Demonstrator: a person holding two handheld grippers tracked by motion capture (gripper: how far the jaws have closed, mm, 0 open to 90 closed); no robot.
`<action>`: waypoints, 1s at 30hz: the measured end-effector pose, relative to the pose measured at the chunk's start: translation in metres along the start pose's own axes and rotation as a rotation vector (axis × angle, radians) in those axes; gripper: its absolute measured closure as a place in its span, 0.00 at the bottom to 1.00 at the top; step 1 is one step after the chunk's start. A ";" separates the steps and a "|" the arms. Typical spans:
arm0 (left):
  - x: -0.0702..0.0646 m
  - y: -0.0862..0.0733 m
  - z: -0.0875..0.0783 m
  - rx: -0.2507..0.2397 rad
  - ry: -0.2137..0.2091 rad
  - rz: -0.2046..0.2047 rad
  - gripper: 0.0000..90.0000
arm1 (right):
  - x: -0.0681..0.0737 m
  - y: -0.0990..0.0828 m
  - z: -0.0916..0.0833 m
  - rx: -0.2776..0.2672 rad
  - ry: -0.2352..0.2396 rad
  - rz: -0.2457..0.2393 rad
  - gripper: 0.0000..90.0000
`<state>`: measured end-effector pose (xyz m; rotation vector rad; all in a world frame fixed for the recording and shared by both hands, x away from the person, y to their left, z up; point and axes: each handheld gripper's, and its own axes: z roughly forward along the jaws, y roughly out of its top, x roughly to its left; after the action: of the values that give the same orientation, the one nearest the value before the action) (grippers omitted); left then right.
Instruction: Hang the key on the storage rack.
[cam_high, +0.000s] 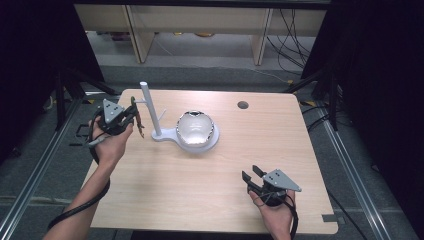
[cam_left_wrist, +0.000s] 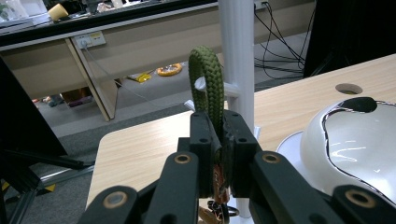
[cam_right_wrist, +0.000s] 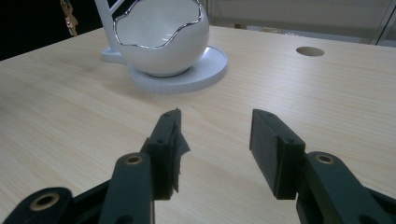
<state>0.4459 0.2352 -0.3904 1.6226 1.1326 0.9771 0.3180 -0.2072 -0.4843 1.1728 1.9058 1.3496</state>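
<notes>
A green braided strap (cam_left_wrist: 208, 79) loops up out of my left gripper (cam_left_wrist: 218, 135), which is shut on it. Small brown and metal pieces (cam_high: 139, 124) dangle from it below the jaws. The left gripper (cam_high: 131, 114) hovers at the table's far left, just left of the white stand's upright post (cam_high: 150, 107), and the strap loop sits close to a side peg (cam_left_wrist: 232, 89). A white egg-shaped bowl (cam_high: 196, 127) with a silver rim rests on the stand's round base (cam_high: 212, 143). My right gripper (cam_high: 251, 172) is open near the front right, with nothing between its jaws (cam_right_wrist: 215, 135).
The light wooden table (cam_high: 210, 190) has a round cable hole (cam_high: 243, 105) at the far right. Beyond the far edge are desks and cables on the floor. Bare tabletop (cam_right_wrist: 261, 88) lies between the right gripper and the bowl (cam_right_wrist: 161, 42).
</notes>
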 end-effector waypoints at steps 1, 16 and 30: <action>0.000 0.000 0.000 0.001 0.000 0.000 0.93 | 0.001 0.000 -0.001 0.005 -0.003 0.014 0.61; -0.003 -0.001 0.006 0.017 -0.008 0.023 0.93 | -0.001 -0.001 0.000 0.006 0.001 0.003 0.60; -0.005 -0.005 0.011 0.028 -0.020 0.029 0.93 | -0.001 -0.001 -0.001 0.007 0.000 0.000 0.60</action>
<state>0.4540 0.2286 -0.3986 1.6722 1.1164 0.9658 0.3175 -0.2088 -0.4847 1.1761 1.9121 1.3442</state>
